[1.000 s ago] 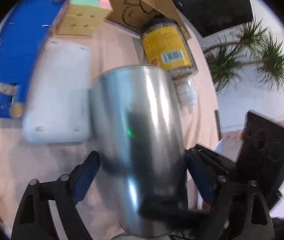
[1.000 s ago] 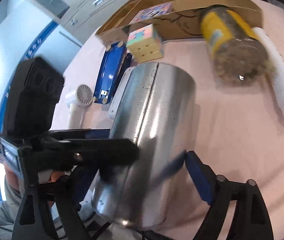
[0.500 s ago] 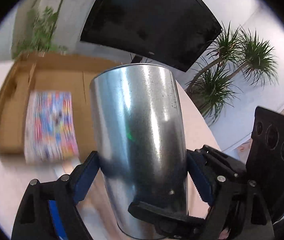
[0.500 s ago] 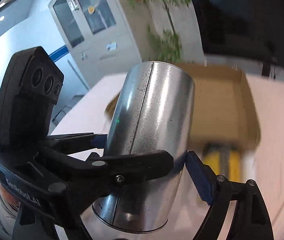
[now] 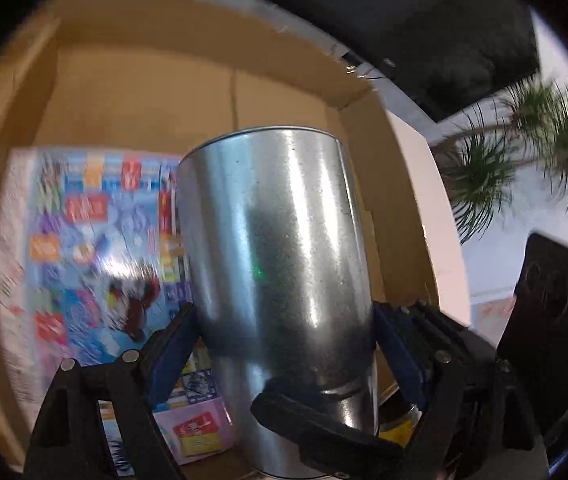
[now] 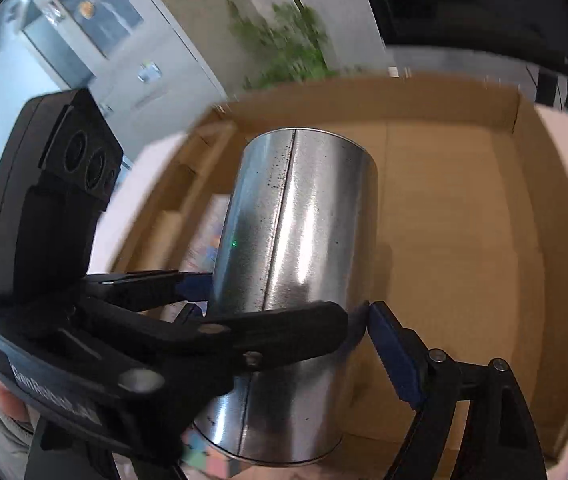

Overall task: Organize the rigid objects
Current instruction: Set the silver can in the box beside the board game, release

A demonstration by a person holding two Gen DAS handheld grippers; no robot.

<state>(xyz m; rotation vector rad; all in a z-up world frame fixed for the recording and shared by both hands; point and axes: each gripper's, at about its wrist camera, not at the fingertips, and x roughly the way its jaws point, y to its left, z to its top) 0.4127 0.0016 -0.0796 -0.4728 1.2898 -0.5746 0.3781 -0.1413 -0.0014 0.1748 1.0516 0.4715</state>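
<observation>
The cardboard box [image 5: 132, 92] sits under a metal can [image 5: 276, 248] pinched wide by both the left gripper [image 5: 280, 340] and right gripper [image 6: 284, 320]. The right jaws are closing, pads on it. The can looks slick, so it could slip and land on the colourful book [image 5: 84, 248] at the left.

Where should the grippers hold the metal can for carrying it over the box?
On its smooth round wall, low down, one gripper from each side. The can is a plain cylinder without a handle, so both the left gripper and right gripper straddle it, blue pads on opposite flanks; the right's jaws are closing. The box lies beyond.
</observation>
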